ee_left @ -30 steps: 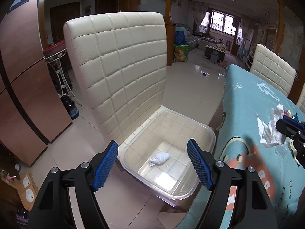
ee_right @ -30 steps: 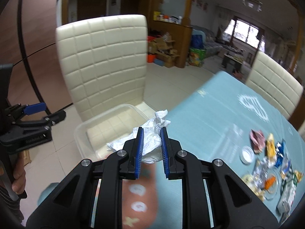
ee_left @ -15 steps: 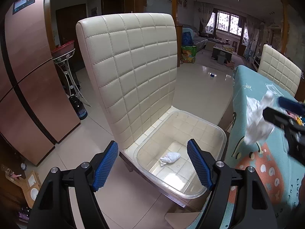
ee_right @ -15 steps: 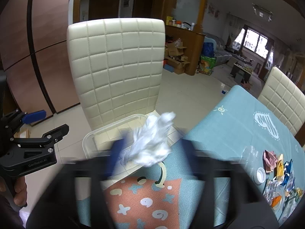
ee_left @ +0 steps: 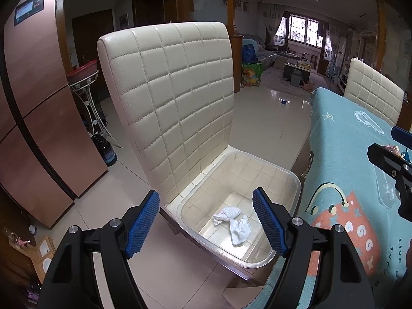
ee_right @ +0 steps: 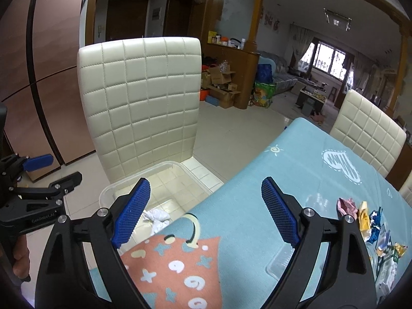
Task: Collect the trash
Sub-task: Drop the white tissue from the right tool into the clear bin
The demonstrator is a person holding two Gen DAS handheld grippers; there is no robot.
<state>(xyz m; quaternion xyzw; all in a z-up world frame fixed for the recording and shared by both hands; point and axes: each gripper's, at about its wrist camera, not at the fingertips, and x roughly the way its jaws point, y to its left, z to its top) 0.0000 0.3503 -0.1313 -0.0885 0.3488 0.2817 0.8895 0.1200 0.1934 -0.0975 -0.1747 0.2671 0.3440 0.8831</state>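
**Both tools open, two tissues in the bin**

In the left wrist view, a brown cabinet (ee_left: 38, 118) fills the left of the frame. Right of it stands a cream quilted chair (ee_left: 175, 97), its back upright at frame centre. On its seat sits a clear plastic bin (ee_left: 291, 177), lower centre. Two crumpled white tissues lie on the bin's floor, touching each other: one (ee_left: 228, 212) toward the left, the other (ee_left: 240, 230) just right of and below it. The left tool (ee_left: 207, 222) is in the foreground at the bottom of the frame, its blue pads wide apart and holding nothing; the bin shows between them. At the right edge lies the desk (ee_left: 345, 154) under a teal cloth, with the black body of the right tool at mid right.

In the right wrist view, the left tool (ee_right: 49, 172) appears at the left edge, held in a hand. The chair (ee_right: 144, 97) is centre left, with the bin (ee_right: 108, 190) on its seat and the tissues (ee_right: 157, 219) visible inside, partly hidden behind a pad. The right tool (ee_right: 206, 211) spans the bottom of the frame, jaws spread wide and empty, over the near corner of the desk (ee_right: 303, 170). At the lower right edge a cluster of coloured wrappers (ee_right: 370, 221) lies on the cloth, well apart from the bin. A second chair (ee_right: 368, 128) stands at the desk's far side, upper right.
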